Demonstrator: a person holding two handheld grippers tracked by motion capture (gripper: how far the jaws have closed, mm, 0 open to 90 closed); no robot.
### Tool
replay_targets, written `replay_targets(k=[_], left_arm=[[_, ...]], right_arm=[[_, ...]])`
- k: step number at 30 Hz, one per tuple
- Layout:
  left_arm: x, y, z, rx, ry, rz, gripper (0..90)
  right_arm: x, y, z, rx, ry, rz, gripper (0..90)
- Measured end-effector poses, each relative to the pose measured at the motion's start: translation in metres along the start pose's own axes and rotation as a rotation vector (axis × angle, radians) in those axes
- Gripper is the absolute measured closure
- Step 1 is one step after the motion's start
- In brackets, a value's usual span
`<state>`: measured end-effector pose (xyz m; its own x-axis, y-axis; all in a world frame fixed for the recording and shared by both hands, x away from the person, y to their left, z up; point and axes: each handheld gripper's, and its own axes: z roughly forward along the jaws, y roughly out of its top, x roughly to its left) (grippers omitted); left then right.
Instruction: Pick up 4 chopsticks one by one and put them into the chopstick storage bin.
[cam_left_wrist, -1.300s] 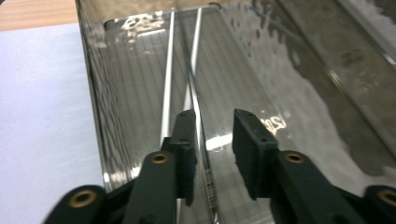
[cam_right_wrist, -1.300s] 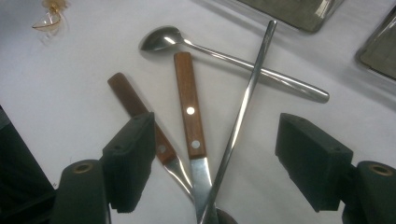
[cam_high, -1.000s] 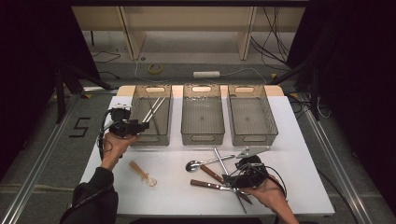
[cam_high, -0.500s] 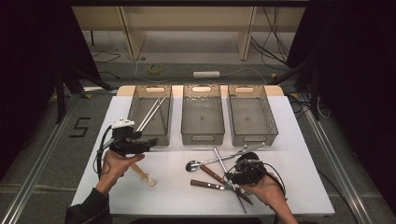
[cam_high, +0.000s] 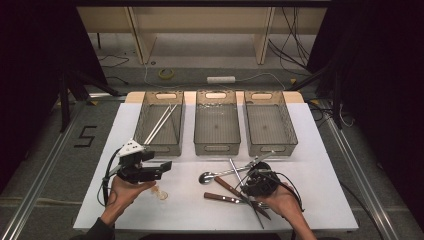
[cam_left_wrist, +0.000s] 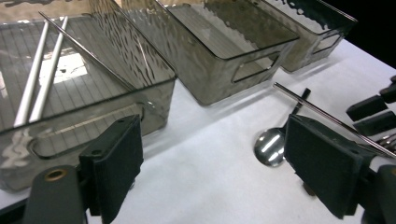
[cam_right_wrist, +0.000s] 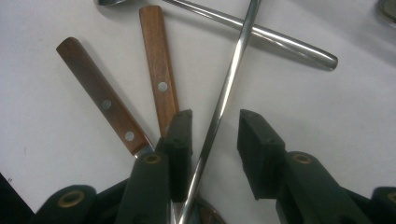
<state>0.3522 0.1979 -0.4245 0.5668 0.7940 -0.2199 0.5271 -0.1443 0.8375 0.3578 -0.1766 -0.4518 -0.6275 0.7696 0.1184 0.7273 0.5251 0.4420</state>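
Surface (cam_high: 320, 200), white, carrying three smoky see-through bins in a row at the far edge: left bin (cam_high: 162, 148), middle bin (cam_high: 216, 148), right bin (cam_high: 272, 148). Pair of chopsticks (cam_high: 161, 123) lying aslant in the left bin; nothing seen in the other two.

Left hand-held gripper (cam_high: 164, 170): held level above the surface near its front left, pointing toward the cutlery heap. Jaws wide apart, just been opening, nothing between them. Left hand (cam_high: 125, 192) cupped beneath the body, palm up.

Right hand-held gripper (cam_right_wrist: 215, 116): pitched down over the heap, right hand (cam_high: 282, 202) behind it, wrist low. Jaws part-way in, just been closing, pads not yet pressing.

Steel chopstick (cam_right_wrist: 229, 88): on the surface between those jaws, hugging one pad, crossing over a steel spoon handle (cam_right_wrist: 280, 39).

Two wooden-handled knives (cam_right_wrist: 100, 100) (cam_right_wrist: 159, 70): just beside the same jaw, one handle touching it.

Small wooden spoon (cam_high: 160, 192): alone near the left hand.

Risks, as judged:
- Thin round rod off-centre in the jaws; likely to roll or squirt out on closing.
- Nearer knife handle liable to be pinched along with it.
- Lift likely to drag the crossed spoon and scatter the heap.
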Motion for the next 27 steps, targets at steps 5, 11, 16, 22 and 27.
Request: replay_targets(k=[5, 11, 16, 22, 27], left_arm=[[-0.004, -0.007, -0.002, 0.003, 0.011, 0.028, 19.2], [-0.01, -0.01, -0.005, -0.014, -0.009, 0.034, 18.5], [-0.012, -0.011, -0.006, -0.014, -0.014, 0.039, 18.2], [-0.013, -0.012, -0.005, -0.013, -0.016, 0.047, 18.1], [-0.015, -0.012, -0.005, -0.014, -0.021, 0.054, 18.1]], right_arm=[[0.0, 0.002, 0.002, 0.008, -0.002, 0.001, 71.0], [0.0, 0.003, 0.006, 0.022, -0.006, 0.003, 74.7], [0.002, 0.004, 0.009, 0.043, -0.013, -0.005, 77.3], [0.002, 0.005, 0.011, 0.051, -0.018, -0.008, 80.0], [0.003, 0.005, 0.013, 0.062, -0.021, -0.005, 80.5]])
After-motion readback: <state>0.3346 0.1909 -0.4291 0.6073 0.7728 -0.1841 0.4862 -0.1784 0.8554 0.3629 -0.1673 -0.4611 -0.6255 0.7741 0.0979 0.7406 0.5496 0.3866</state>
